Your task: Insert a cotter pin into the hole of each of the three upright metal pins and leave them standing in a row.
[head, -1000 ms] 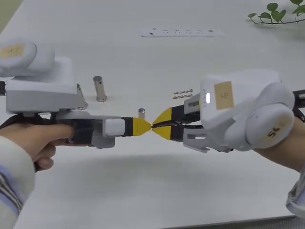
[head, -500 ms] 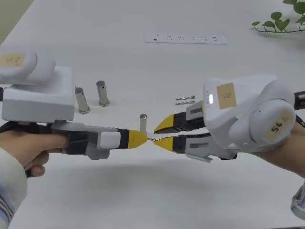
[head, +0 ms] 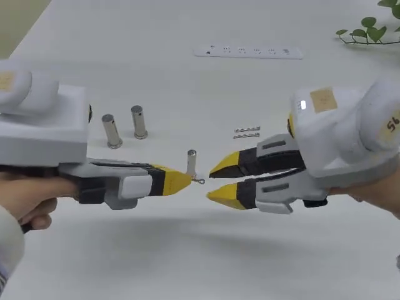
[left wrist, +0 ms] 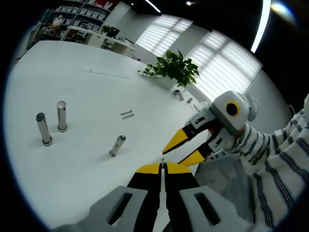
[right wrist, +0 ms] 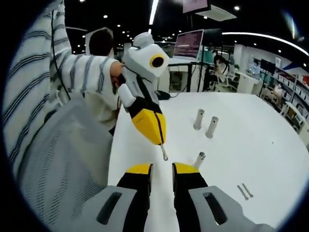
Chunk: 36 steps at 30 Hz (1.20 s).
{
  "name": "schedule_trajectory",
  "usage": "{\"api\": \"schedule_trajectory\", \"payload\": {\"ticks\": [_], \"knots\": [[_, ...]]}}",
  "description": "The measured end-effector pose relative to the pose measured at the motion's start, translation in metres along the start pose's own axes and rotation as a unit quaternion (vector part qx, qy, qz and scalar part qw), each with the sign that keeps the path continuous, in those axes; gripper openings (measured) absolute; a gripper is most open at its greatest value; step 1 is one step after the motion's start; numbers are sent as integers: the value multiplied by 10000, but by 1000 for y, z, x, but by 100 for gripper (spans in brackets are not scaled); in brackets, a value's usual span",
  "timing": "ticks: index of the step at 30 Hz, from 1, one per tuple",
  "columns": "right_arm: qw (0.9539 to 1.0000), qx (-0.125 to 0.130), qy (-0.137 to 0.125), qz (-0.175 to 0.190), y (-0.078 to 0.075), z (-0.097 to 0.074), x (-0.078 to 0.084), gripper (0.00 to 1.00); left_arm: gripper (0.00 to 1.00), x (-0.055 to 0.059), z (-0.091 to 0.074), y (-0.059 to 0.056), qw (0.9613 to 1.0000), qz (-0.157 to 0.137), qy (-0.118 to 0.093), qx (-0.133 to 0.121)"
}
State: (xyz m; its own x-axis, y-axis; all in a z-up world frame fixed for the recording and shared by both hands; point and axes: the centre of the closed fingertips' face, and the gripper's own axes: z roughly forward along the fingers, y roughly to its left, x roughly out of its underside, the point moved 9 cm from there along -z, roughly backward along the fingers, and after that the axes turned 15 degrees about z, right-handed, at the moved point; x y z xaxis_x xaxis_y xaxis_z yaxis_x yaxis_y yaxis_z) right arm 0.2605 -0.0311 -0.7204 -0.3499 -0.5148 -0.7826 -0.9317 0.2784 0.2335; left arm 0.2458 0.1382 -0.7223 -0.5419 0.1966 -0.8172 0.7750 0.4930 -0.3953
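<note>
A cotter pin (head: 198, 181) is pinched in the left hand-held gripper (head: 186, 180), the right hand-held gripper (head: 210, 183) open; the metal pin (head: 191, 164) could be toppled by misaimed insertion.

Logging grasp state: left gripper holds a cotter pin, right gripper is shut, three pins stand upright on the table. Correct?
One error: the right gripper is open, its fingers apart, as the head view shows. The rest holds: the left gripper holds a cotter pin, and the three pins stand upright on the table.
</note>
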Motion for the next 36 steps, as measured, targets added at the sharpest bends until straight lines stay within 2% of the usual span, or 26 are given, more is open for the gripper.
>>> {"api": "schedule_trajectory", "payload": {"ticks": [4, 8, 14, 16, 17, 20, 22, 25, 29, 31, 36], "knots": [[9995, -183, -74, 243, 0, -2, 0, 19, 0, -1, -2, -2, 9998, 199, -55, 46], [9981, -384, -129, 474, -1, -3, 0, 20, 0, -3, -4, -2, 9972, 720, -206, 59], [9971, -530, -70, 536, -1, -4, 2, 20, 0, -2, -6, -2, 9931, 1150, -219, 112], [9970, -550, -79, 537, 0, -4, 2, 20, 0, -1, -6, -1, 9924, 1195, -244, 132], [9968, -574, -82, 553, 1, -4, 2, 20, 0, -1, -6, -1, 9911, 1296, -268, 149], [9966, -618, -75, 545, 2, -3, 1, 20, 0, 0, -6, 0, 9822, 1846, -283, 198], [9966, -643, -45, 515, 3, -3, 1, 20, 0, 2, -5, -1, 9830, 1799, -265, 234], [9966, -660, -10, 493, 5, -2, 2, 20, 0, 3, -5, -1, 9816, 1867, -274, 298], [9969, -613, 87, 490, 6, -2, 3, 19, 0, 4, -5, -1, 9791, 1979, -329, 331], [9966, -638, 99, 504, 6, -2, 3, 19, 0, 4, -5, -1, 9753, 2147, -361, 360], [9966, -680, 125, 447, 10, 0, 1, 19, 0, 5, -6, -1, 9725, 2252, -431, 400]]}}
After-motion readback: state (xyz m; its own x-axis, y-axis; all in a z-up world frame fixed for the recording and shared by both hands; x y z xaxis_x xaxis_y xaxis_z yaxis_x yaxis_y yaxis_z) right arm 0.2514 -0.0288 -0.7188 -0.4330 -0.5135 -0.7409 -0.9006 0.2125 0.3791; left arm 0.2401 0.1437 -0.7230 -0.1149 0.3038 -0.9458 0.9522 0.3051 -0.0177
